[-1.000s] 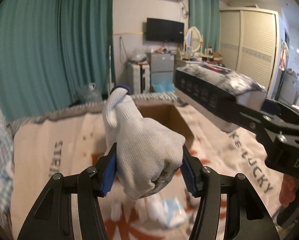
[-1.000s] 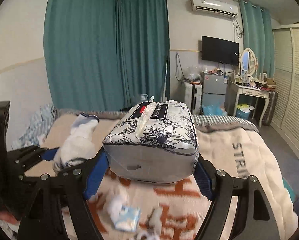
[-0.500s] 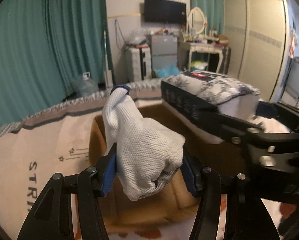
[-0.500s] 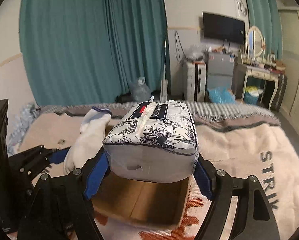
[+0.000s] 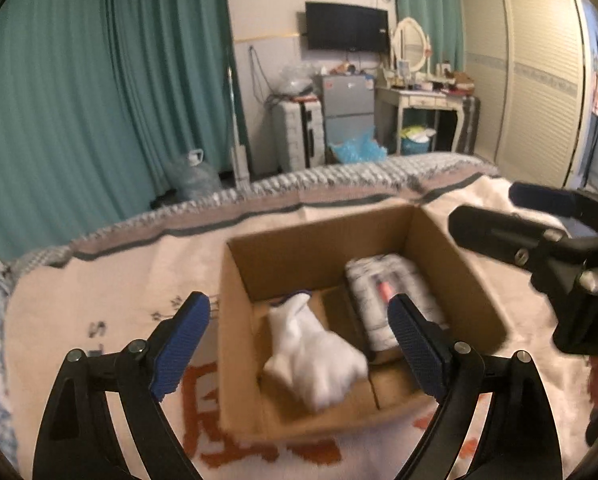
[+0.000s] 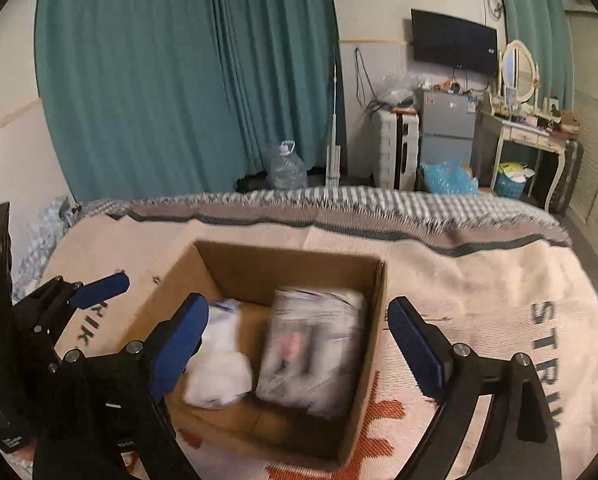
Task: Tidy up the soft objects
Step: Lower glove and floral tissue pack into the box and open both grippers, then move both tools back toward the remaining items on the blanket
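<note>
Blanket-covered bed (image 6: 479,280), open cardboard box (image 5: 235,320), glove (image 5: 315,356) and tissue pack (image 6: 311,352) inside, both jaws spread empty

Left wrist view: looks forward and down along own spread fingers, close above cardboard box (image 5: 319,248) on blanket (image 5: 111,292); right gripper (image 5: 539,224) enters at right edge.
Right wrist view: same heading, close above box (image 6: 299,264) from its right side; left gripper (image 6: 91,288) at left edge.
Shared: box interior, white glove (image 5: 315,356) (image 6: 219,376), tissue pack (image 5: 391,296) (image 6: 311,352), teal curtains (image 5: 99,92) (image 6: 179,80), TV (image 5: 347,26) (image 6: 453,42), dressing table (image 5: 423,96) (image 6: 527,132).
</note>
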